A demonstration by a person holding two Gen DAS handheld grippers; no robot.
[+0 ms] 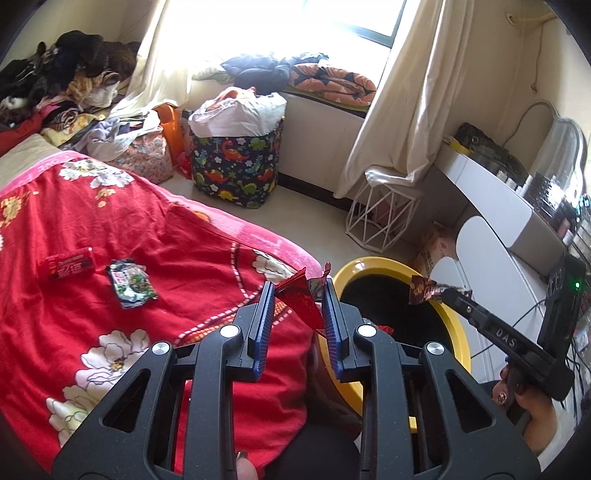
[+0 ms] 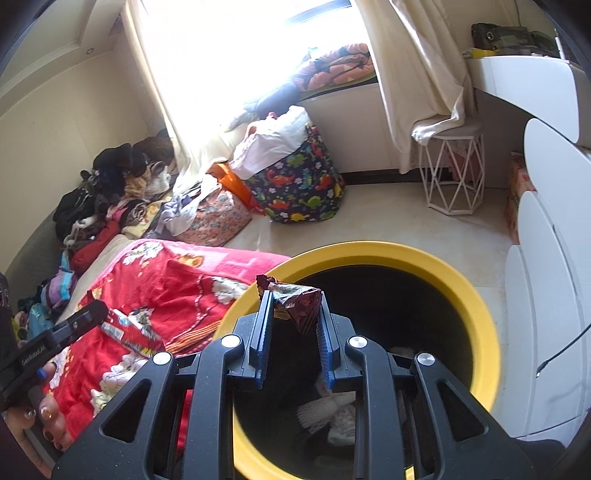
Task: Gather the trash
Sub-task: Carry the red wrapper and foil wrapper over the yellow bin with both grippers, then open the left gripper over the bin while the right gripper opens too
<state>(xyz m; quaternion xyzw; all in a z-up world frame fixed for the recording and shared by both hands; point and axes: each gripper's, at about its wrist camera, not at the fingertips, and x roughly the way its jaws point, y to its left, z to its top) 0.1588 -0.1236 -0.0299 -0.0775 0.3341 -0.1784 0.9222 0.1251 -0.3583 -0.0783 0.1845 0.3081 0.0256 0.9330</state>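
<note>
- From the left wrist we look forward and down along the left gripper (image 1: 297, 291), close over the bed (image 1: 147, 258), facing the window (image 1: 295, 29).
- From the right wrist we look down along the right gripper (image 2: 293, 299), right above the bin (image 2: 480, 295) mouth, toward the same window.
- Both views share the bin, bed edge, dinosaur basket (image 1: 236, 166), stool (image 2: 454, 173), and each shows the other gripper.
</note>
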